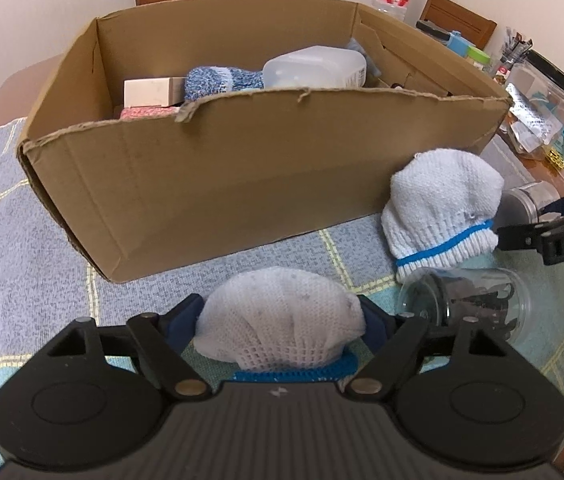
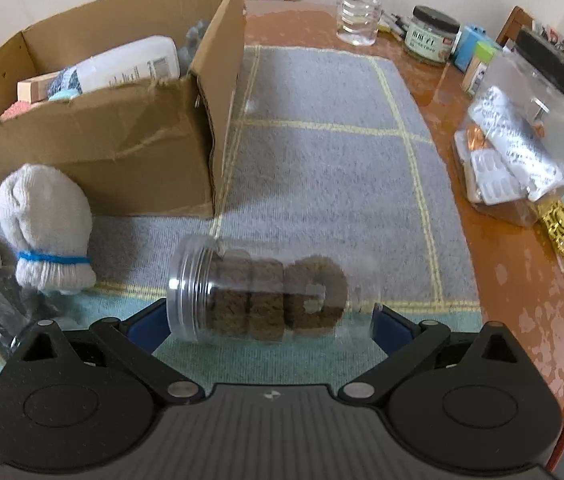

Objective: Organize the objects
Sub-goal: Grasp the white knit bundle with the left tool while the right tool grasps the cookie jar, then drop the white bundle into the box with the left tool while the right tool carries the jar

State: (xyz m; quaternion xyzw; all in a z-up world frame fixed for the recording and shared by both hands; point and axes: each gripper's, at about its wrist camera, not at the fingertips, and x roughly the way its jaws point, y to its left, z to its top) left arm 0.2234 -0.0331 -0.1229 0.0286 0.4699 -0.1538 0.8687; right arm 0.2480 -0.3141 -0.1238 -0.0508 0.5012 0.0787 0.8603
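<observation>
Left gripper: fingers pressed against both sides of a white sock bundle (blue band at its base), on the cloth.
Right gripper: fingers wide, either side of a clear jar lying on its side; contact unclear.
Box: open cardboard, just behind, holding a bottle and other items.
Second sock bundle: beside the box.

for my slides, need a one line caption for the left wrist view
Left gripper closed on a white rolled sock on the checked cloth, facing the half-filled cardboard box.
</observation>
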